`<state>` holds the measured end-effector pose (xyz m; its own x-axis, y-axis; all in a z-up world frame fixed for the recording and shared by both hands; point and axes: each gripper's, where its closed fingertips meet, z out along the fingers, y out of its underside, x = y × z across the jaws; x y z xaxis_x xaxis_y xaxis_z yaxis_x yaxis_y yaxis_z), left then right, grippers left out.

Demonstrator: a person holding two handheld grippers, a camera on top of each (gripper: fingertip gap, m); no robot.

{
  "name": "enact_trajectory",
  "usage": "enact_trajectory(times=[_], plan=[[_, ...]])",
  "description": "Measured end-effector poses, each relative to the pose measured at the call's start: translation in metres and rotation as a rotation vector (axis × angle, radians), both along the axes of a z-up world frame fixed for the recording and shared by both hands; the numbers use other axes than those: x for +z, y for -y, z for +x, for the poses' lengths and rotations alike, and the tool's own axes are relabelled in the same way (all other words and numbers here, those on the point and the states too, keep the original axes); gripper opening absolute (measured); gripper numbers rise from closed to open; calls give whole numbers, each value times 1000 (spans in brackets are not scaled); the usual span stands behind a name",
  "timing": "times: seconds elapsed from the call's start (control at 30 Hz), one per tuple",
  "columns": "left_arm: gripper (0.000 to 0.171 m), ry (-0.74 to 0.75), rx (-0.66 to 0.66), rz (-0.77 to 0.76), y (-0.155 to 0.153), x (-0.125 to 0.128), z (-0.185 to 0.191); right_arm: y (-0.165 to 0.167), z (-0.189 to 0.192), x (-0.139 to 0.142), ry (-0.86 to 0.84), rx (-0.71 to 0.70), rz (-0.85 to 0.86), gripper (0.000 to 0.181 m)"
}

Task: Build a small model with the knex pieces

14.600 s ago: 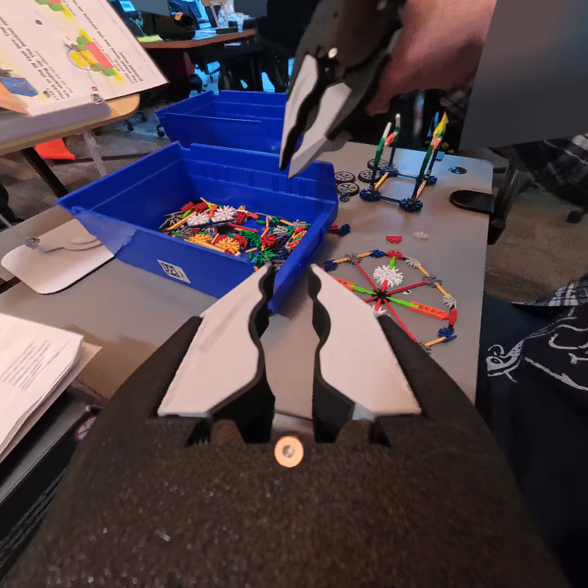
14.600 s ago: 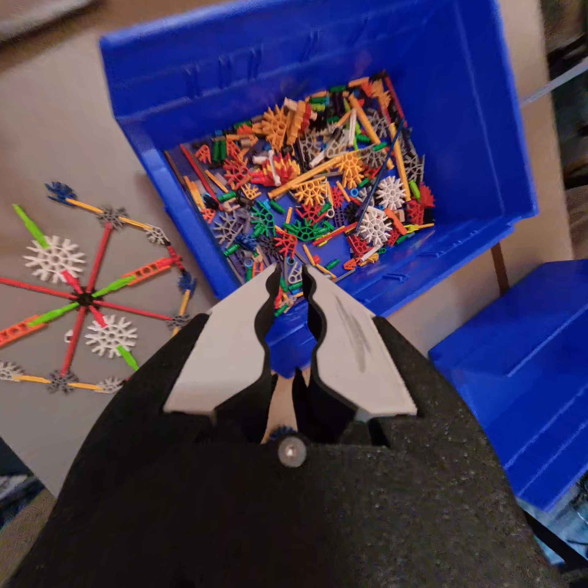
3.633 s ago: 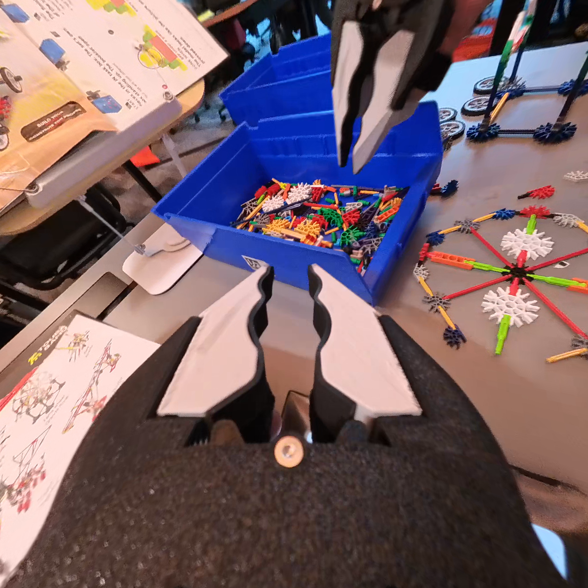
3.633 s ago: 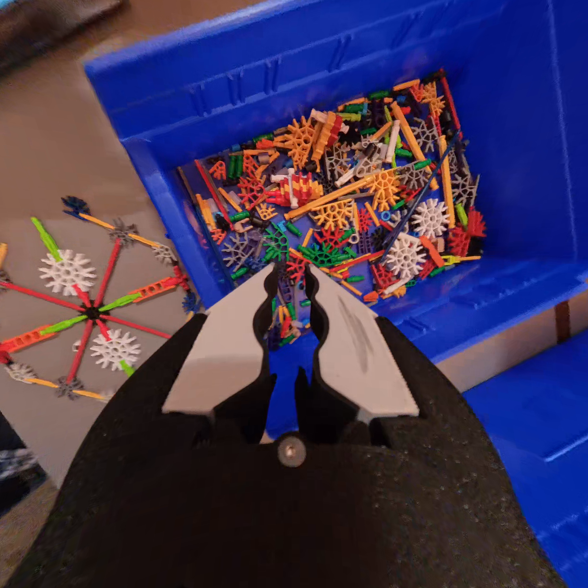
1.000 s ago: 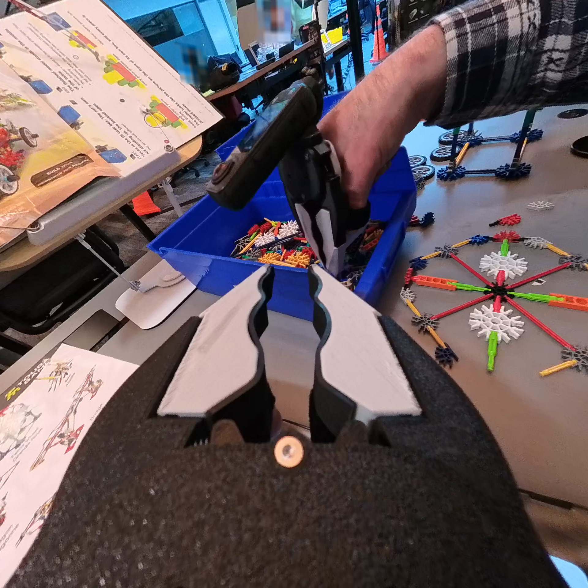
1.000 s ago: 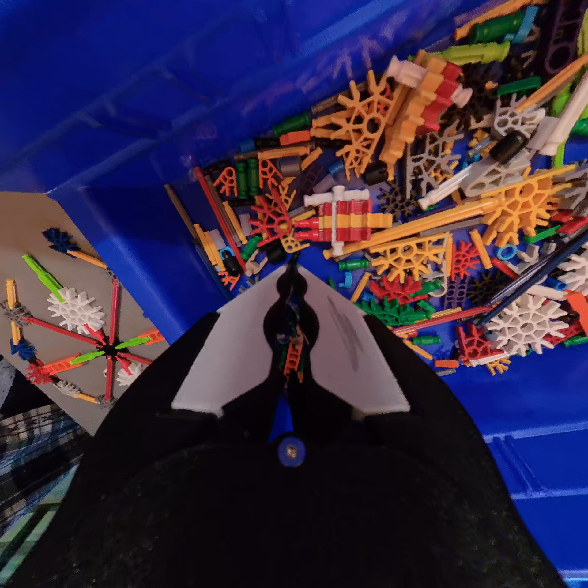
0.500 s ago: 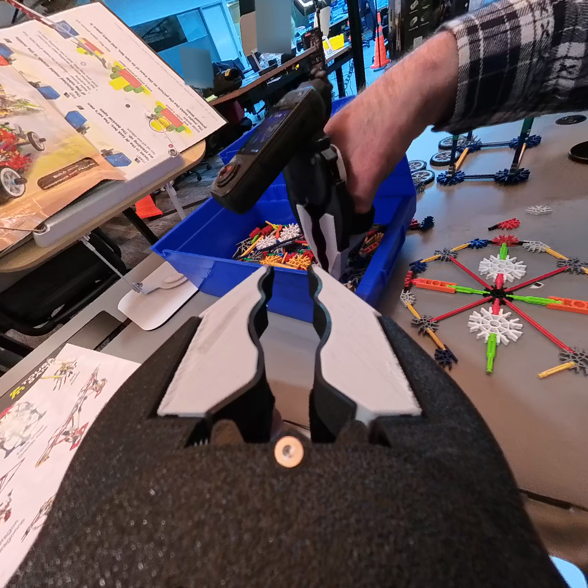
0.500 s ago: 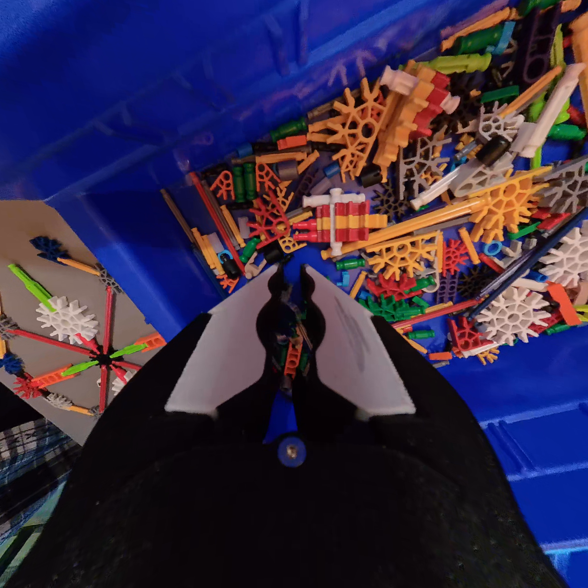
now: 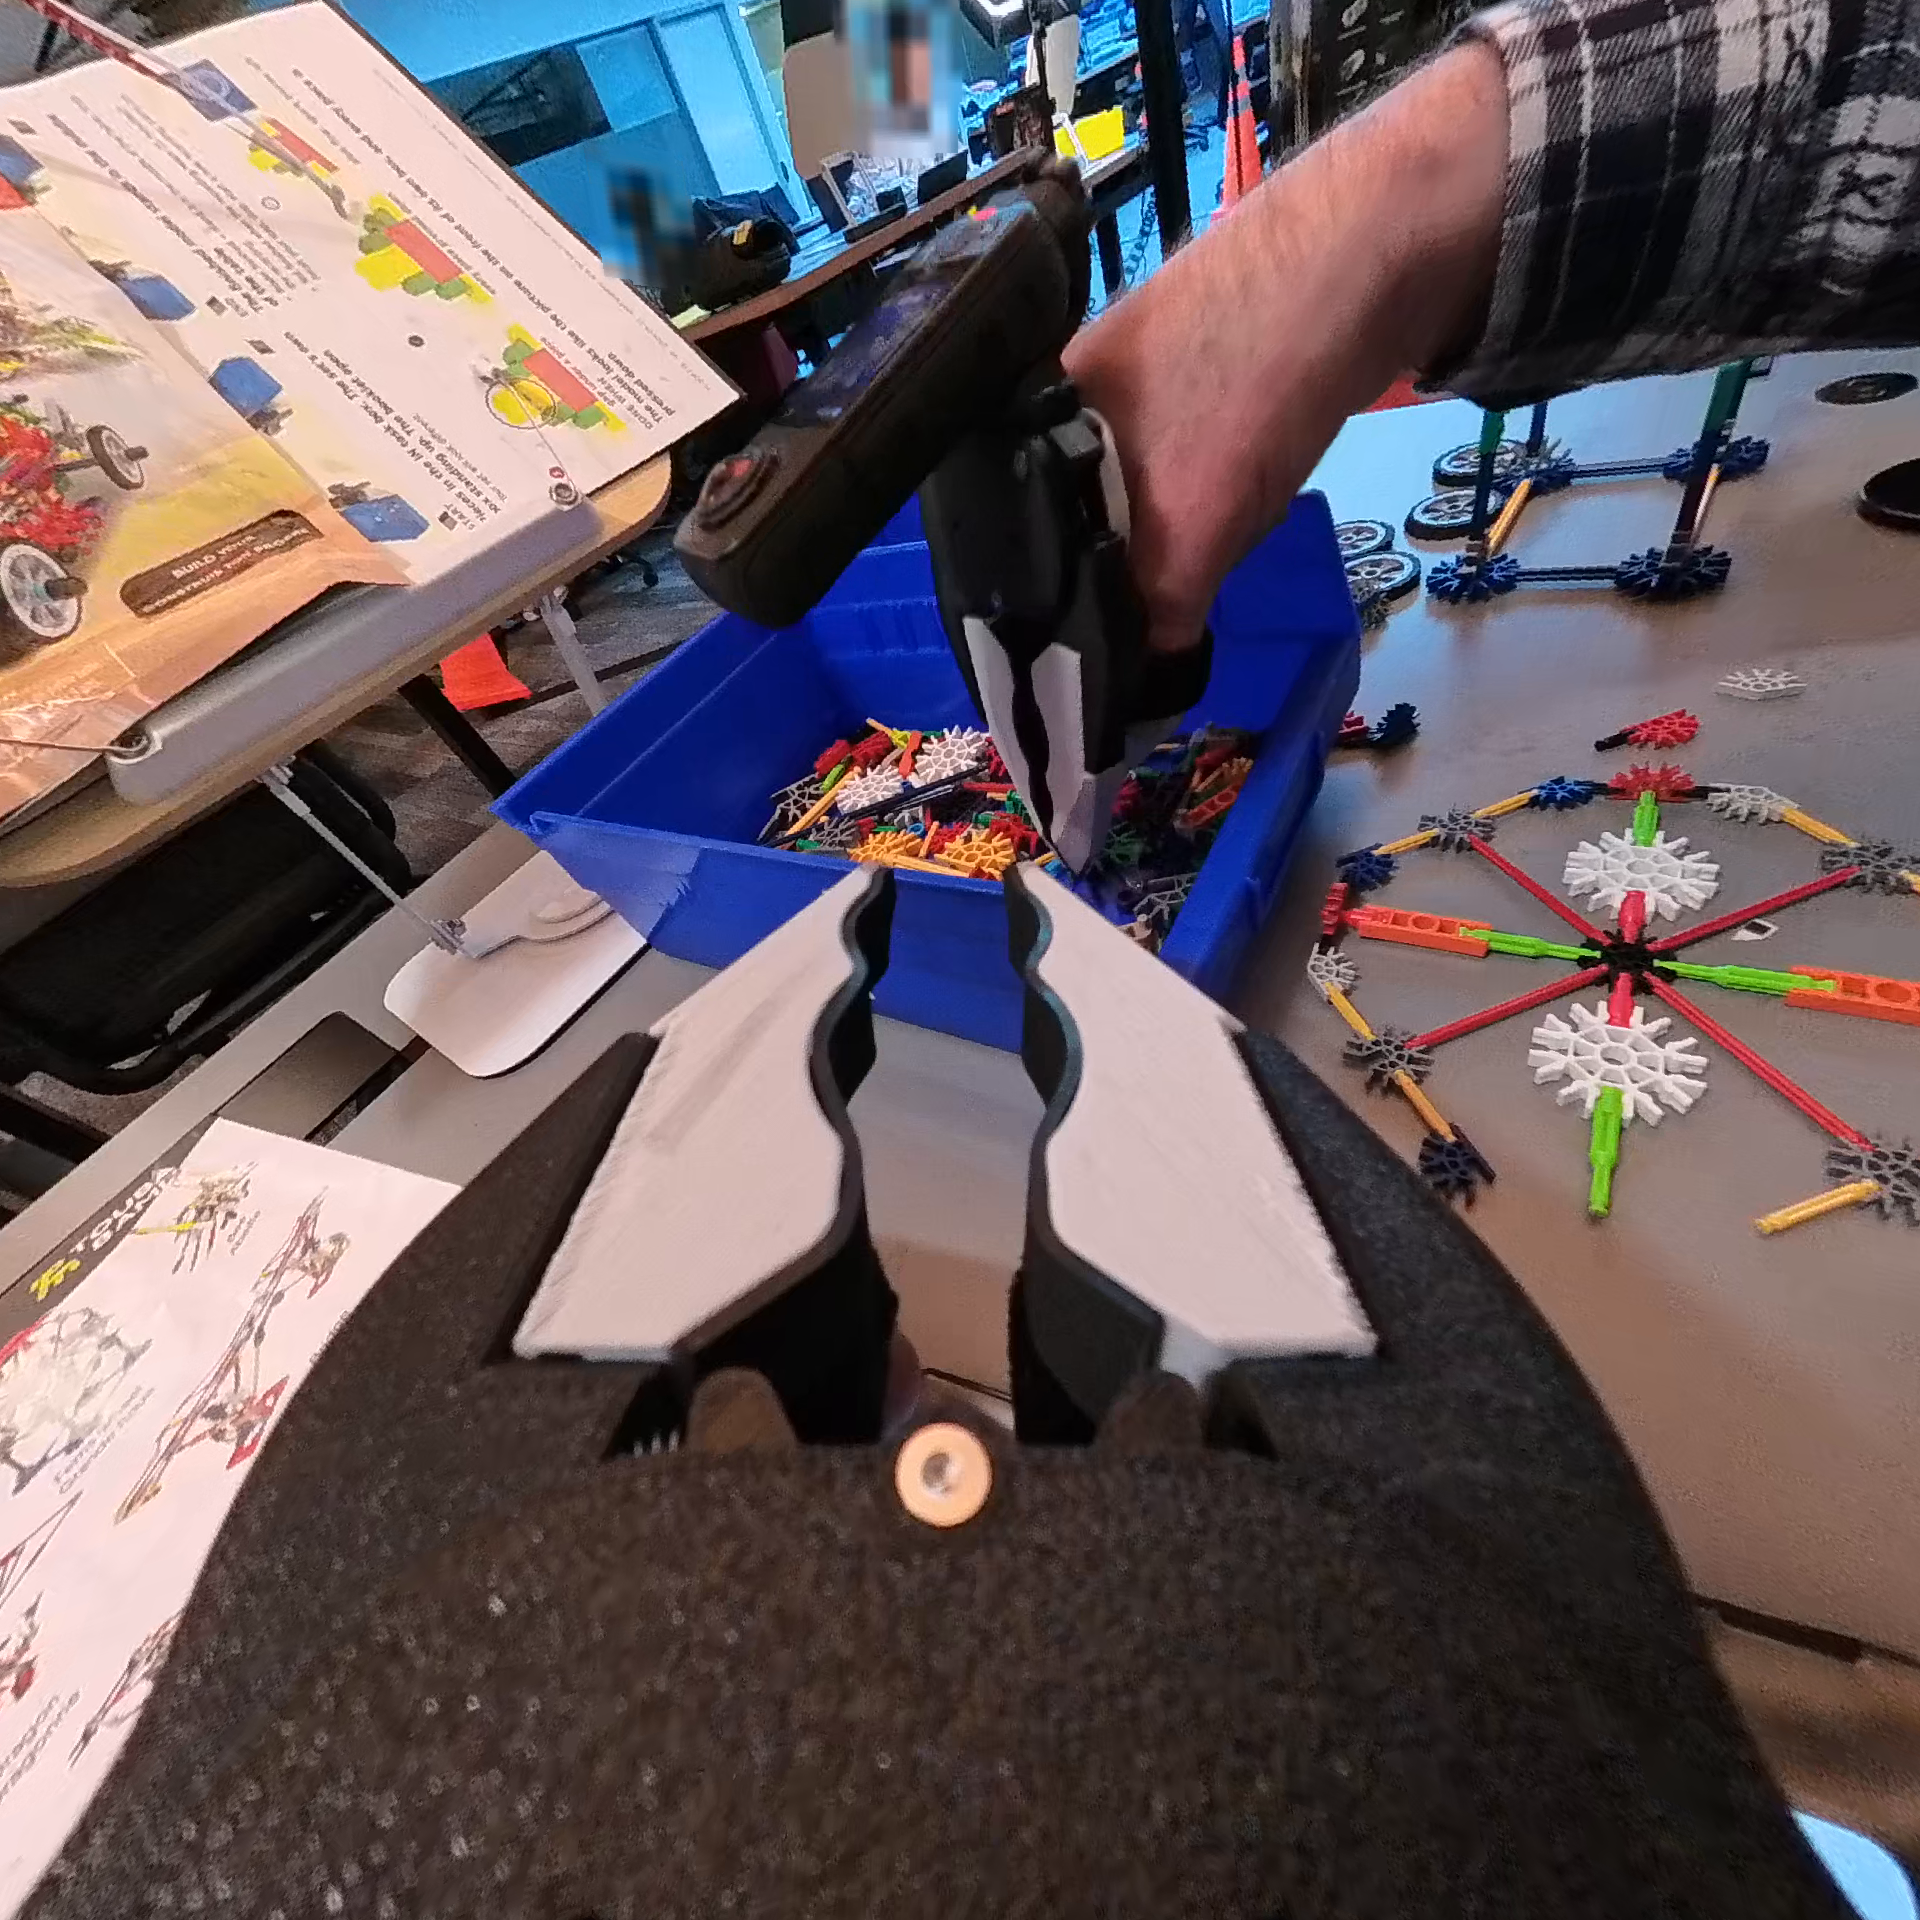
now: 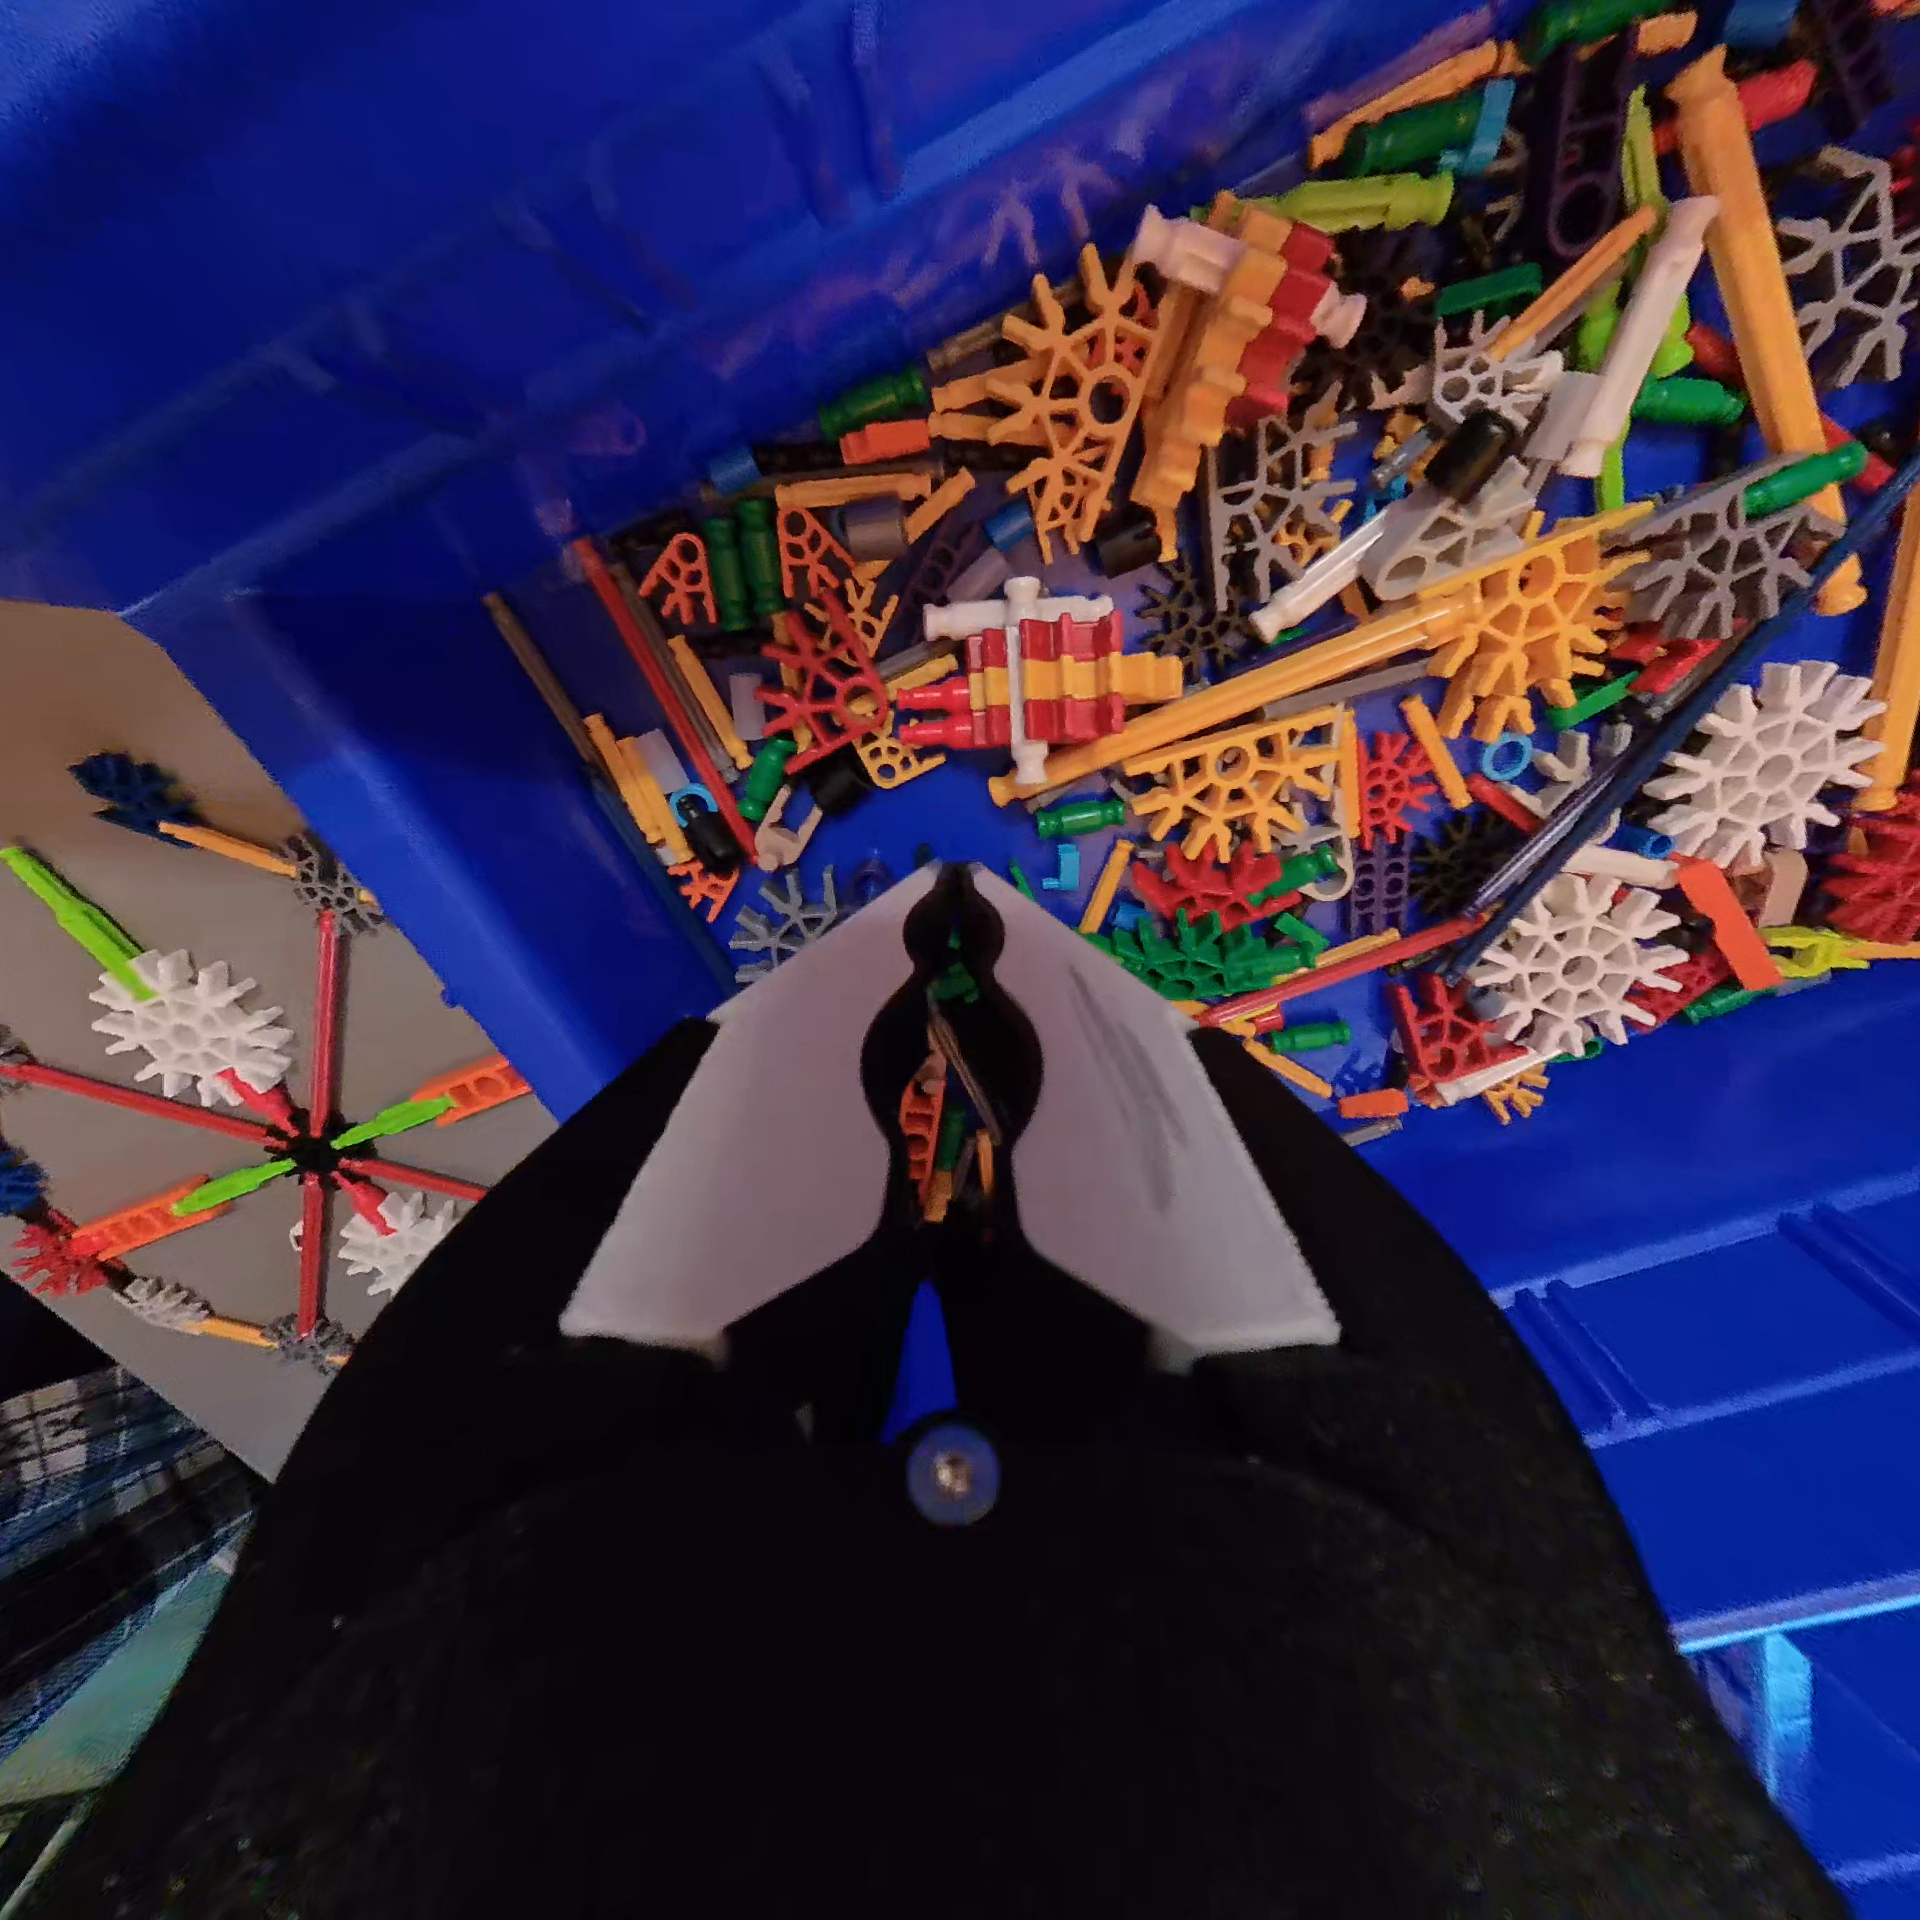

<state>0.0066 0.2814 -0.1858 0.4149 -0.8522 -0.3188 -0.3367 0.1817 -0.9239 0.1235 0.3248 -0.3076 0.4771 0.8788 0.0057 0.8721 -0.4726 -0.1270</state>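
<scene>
A blue bin (image 9: pixel 727 894) on the grey table holds a pile of small coloured rods and connectors (image 9: pixel 935 821). My right gripper (image 9: pixel 1075 852) reaches down into the bin, held by a hand (image 9: pixel 1247 416). In the right wrist view the gripper (image 10: pixel 951 878) is shut, its tips down among the pieces (image 10: pixel 1247 675) near the bin's wall (image 10: pixel 312 312). Whether a piece is pinched between the tips does not show. My left gripper (image 9: pixel 945 883) is open and empty above the table, just in front of the bin.
A flat spoked wheel of rods and white snowflake connectors (image 9: pixel 1621 956) lies right of the bin, also seen in the right wrist view (image 10: pixel 301 1132). A rod frame with wheels (image 9: pixel 1579 520) stands behind. An instruction booklet (image 9: pixel 260 312) rests on a stand at left, and a printed sheet (image 9: pixel 156 1351) lies below. Spacing between my two grippers at the tips: around 20 centimetres.
My right gripper's jaws were slightly apart half a second ago and are now closed tip to tip, a little lower in the pile. My left gripper has barely moved.
</scene>
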Motion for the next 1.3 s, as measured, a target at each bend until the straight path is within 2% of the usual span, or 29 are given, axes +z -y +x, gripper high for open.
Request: enact_trajectory(times=[0.2,0.33,0.57,0.67,0.87,1.07,1.13,1.3], plan=[[20,5,-2,-2,0,1,0,6,-3,14,-116,-28,-20,0],[21,-2,-4,-2,1,0,2,9,-2,8,-91,-36,-25,6],[20,10,0,-6,0,1,0,3,-5,-3,3,190,77,10],[21,8,1,-4,0,1,0,2,-4,-6,42,298,94,4],[21,6,4,-5,-1,0,0,3,-6,-10,84,475,101,11],[21,4,6,-6,-1,0,0,1,-7,-12,110,555,105,11],[20,2,6,-8,-1,-1,0,3,-5,-16,119,566,90,5],[20,1,6,-9,-2,-2,0,3,-6,-16,98,538,81,0]])
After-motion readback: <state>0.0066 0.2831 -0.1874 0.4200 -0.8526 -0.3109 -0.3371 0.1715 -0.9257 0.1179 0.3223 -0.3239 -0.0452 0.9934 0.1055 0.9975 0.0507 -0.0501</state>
